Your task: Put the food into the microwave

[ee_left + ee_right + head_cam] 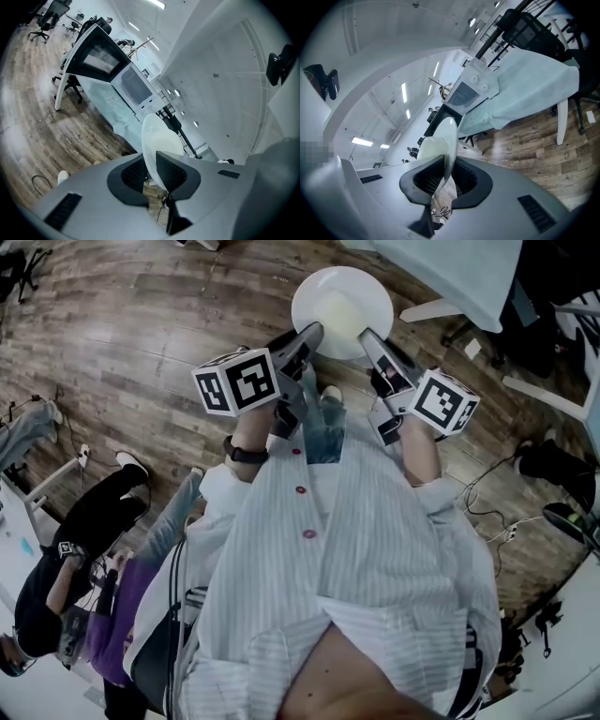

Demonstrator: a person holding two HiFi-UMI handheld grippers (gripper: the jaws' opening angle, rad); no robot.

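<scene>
A white plate (342, 298) with something pale on it hangs over the wood floor, held by both grippers at its near rim. My left gripper (313, 335) is shut on the plate's left edge, my right gripper (368, 337) on its right edge. In the left gripper view the plate (157, 140) stands edge-on between the pads of the gripper (151, 174). The right gripper view shows the same plate (443, 140) pinched in its gripper (447, 177). Ahead, a white microwave (136, 89) sits on a cloth-covered table (105, 103) with its dark door (96, 56) swung open.
The microwave (471, 91) and the pale green tablecloth (525, 89) show again in the right gripper view, with a dark office chair (576, 42) beside the table. People (84, 549) sit at lower left. Cables (492, 531) lie on the floor.
</scene>
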